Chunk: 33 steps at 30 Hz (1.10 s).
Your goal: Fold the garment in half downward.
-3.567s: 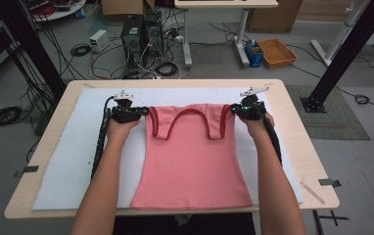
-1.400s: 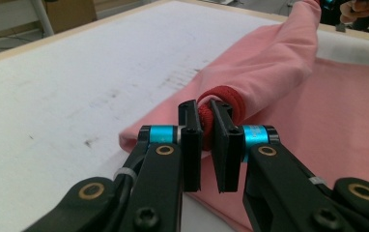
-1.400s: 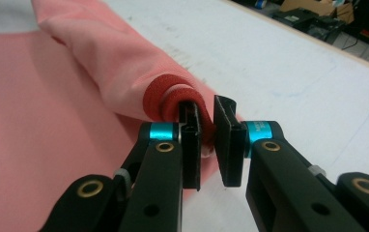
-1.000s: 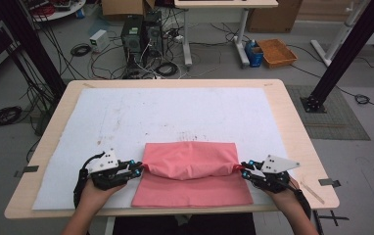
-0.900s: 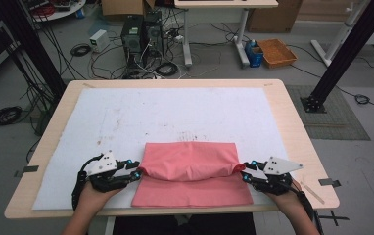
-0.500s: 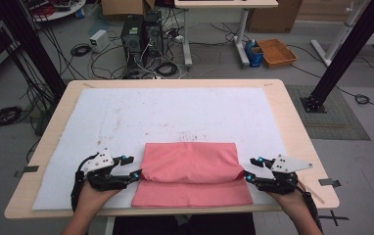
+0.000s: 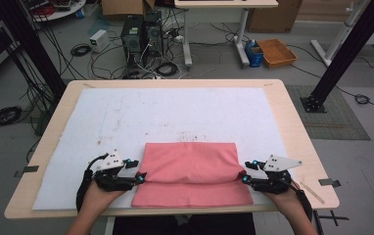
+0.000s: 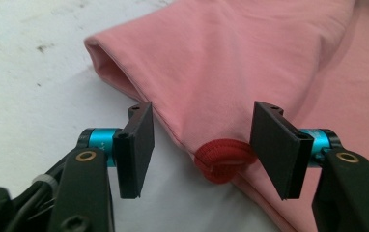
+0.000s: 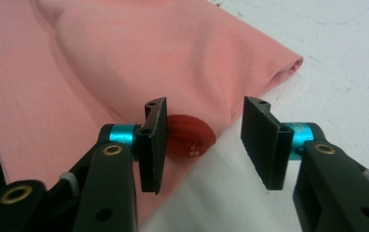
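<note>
Gaping beside the folded pink top (image 7: 191,171) — both claws, left (image 7: 140,177) and right (image 7: 244,177) — no readable label.

Even, soft light falls from overhead, so the white sheet (image 7: 175,117) on the counter (image 7: 292,132) reads bright without glare and shadows stay faint. The high view is slightly soft and grainy. In both gripper views the jaws look sharp, while the far cloth blurs.

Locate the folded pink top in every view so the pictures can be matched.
High view: pink top lies at the table's near edge, between both grippers.
Left gripper view: it covers the upper right, past the open jaws.
Right gripper view: it covers the upper left.
Shared landmark: the red trim at the fold's corners.
</note>
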Each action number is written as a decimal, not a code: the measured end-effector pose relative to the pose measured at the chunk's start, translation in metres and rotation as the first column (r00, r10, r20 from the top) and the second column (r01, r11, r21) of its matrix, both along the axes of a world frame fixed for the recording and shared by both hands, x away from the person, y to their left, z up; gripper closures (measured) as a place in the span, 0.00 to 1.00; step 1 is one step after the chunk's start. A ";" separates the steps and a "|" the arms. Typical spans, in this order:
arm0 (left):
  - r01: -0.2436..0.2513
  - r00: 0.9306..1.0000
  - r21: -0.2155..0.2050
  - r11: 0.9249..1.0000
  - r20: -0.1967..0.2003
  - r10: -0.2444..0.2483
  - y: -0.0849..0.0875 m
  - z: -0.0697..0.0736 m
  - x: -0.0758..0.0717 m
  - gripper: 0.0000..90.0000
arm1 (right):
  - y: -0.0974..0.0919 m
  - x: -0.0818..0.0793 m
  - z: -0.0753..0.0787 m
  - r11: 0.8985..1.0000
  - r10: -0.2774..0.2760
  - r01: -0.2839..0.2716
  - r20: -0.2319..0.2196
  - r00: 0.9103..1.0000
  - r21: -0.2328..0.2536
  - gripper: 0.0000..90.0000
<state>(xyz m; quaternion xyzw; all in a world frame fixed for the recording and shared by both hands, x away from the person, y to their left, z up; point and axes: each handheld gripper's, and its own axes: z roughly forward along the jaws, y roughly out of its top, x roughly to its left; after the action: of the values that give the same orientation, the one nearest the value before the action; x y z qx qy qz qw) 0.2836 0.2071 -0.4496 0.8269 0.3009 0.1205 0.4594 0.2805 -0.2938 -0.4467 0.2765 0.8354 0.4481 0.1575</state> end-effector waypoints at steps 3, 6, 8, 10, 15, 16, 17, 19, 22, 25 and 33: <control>0.000 1.000 0.019 1.000 -0.017 0.000 -0.001 -0.001 0.000 0.51 | 0.001 0.000 -0.001 1.000 0.012 -0.012 -0.005 1.000 -0.011 0.68; 0.018 1.000 0.034 0.999 -0.025 -0.017 -0.003 -0.001 -0.001 0.58 | 0.004 -0.001 -0.001 0.999 0.028 -0.028 -0.003 1.000 -0.025 0.75; 0.029 0.999 0.045 0.999 -0.032 -0.028 -0.004 -0.001 -0.001 0.65 | 0.006 -0.001 -0.002 0.998 0.042 -0.042 -0.004 0.999 -0.042 0.82; 0.041 0.999 0.043 0.998 -0.035 -0.040 -0.004 -0.001 -0.001 0.72 | 0.007 -0.002 -0.002 0.997 0.053 -0.052 0.006 0.999 -0.058 0.88; 0.066 0.998 0.030 0.997 -0.025 -0.066 -0.004 0.000 -0.003 0.89 | 0.006 -0.005 -0.001 0.996 0.056 -0.055 0.013 0.998 -0.063 0.94; 0.071 0.997 0.029 0.997 -0.024 -0.070 -0.004 0.000 -0.003 0.90 | 0.005 -0.005 0.000 0.997 0.057 -0.056 0.017 0.998 -0.060 0.94; 0.072 0.997 0.026 0.997 -0.023 -0.071 -0.003 0.000 -0.004 0.90 | 0.005 -0.006 0.000 0.997 0.056 -0.055 0.017 0.998 -0.059 0.94; 0.074 0.997 0.010 0.997 -0.019 -0.074 -0.001 0.002 -0.005 0.91 | 0.003 -0.008 0.002 0.997 0.055 -0.054 0.024 0.998 -0.052 0.95; 0.079 0.997 -0.026 0.997 -0.013 -0.080 0.003 0.006 -0.008 0.91 | 0.001 -0.012 0.005 0.998 0.051 -0.050 0.035 0.998 -0.036 0.95; 0.095 0.995 -0.058 0.994 -0.010 -0.095 0.008 0.010 -0.012 0.91 | -0.003 -0.016 0.010 0.999 0.043 -0.043 0.034 0.998 -0.016 0.95; 0.161 0.986 -0.099 0.982 -0.031 -0.165 0.016 0.007 -0.030 0.91 | -0.008 -0.041 0.012 0.998 0.058 -0.058 0.049 0.997 -0.001 0.95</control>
<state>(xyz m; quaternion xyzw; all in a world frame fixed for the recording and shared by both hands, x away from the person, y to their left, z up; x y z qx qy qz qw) 0.2536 0.2229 -0.4422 0.8279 0.2464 0.0517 0.5012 0.2392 -0.3019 -0.4343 0.2411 0.8388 0.4595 0.1648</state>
